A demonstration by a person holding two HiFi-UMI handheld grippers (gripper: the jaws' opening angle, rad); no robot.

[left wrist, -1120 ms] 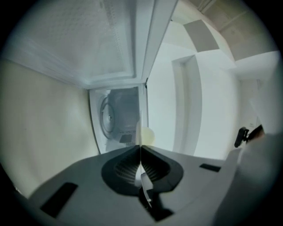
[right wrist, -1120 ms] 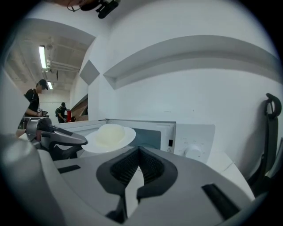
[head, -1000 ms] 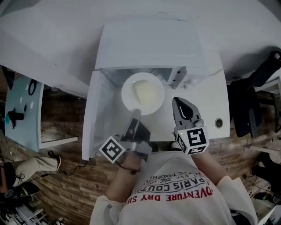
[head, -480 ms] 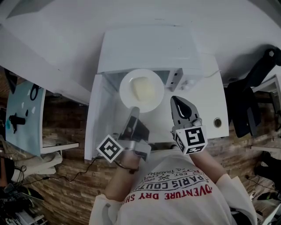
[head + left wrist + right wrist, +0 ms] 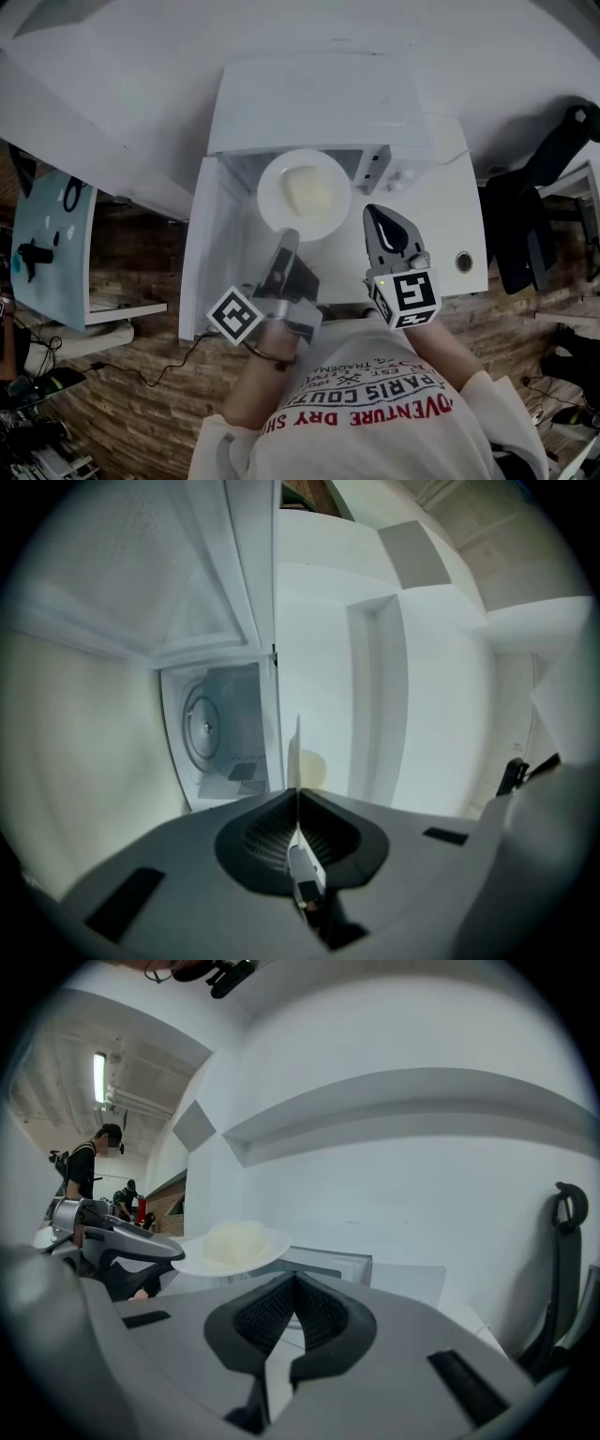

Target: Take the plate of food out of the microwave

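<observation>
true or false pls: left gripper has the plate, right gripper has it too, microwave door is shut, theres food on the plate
1. The left gripper is clamped on the rim of the plate. True.
2. The right gripper also holds the plate. False: it is shut on nothing, apart from the plate on its right side.
3. The microwave has its door shut. False: the door stands swung open to the left.
4. The plate carries a pale mound of food. True.
</observation>
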